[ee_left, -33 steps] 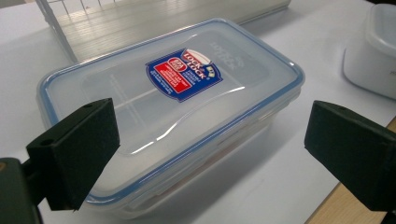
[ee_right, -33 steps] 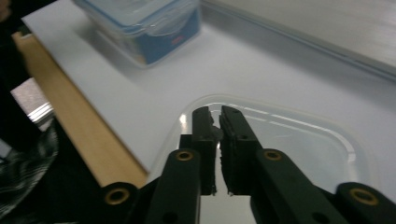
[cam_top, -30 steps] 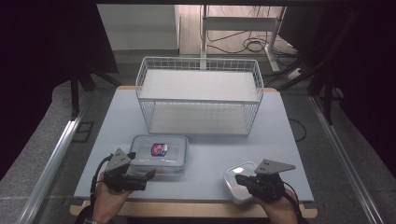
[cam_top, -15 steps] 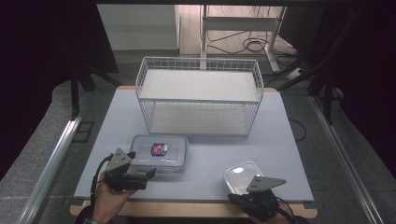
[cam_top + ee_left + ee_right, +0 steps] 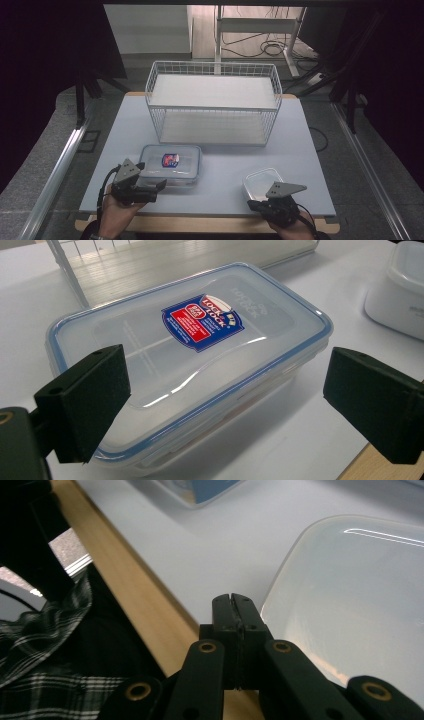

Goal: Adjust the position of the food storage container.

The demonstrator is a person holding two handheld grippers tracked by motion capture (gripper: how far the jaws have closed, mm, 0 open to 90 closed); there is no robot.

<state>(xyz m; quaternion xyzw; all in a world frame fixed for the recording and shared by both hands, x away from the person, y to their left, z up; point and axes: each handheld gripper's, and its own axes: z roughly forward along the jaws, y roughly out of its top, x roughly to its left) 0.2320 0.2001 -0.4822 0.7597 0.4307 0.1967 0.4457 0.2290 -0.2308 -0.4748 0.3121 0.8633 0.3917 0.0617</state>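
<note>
Left gripper [image 5: 225,405] is sitting at the near-left table edge with its jaws spread wide, straddling the near end of the lidded container [image 5: 195,350] without touching it; nothing is gripped. Placement reads as lining up for a grab across the box's width, so the wide opening is making sense. The container is lying flat, blue-sealed lid on, label up, just in front of the wire basket [image 5: 212,102] in the high view.

Right gripper [image 5: 234,611] is sitting with jaws pressed fully together, holding nothing. It is pointing along the table beside the small white container [image 5: 350,610], apart from it as far as the angle is showing, though contact low on the rim is hard to rule out. That small tub [image 5: 262,181] is resting open near the front-right edge, probably parked there within easy reach of the right hand.

Basket is standing empty at the table's middle-back, likely the drop spot.

Surface: pale grey-blue table [image 5: 220,165] with a wooden front edge. Room: dim, dark curtains on both sides, grey floor, cables and a metal frame behind the table. A plaid sleeve [image 5: 45,680] is showing in the right gripper view.
</note>
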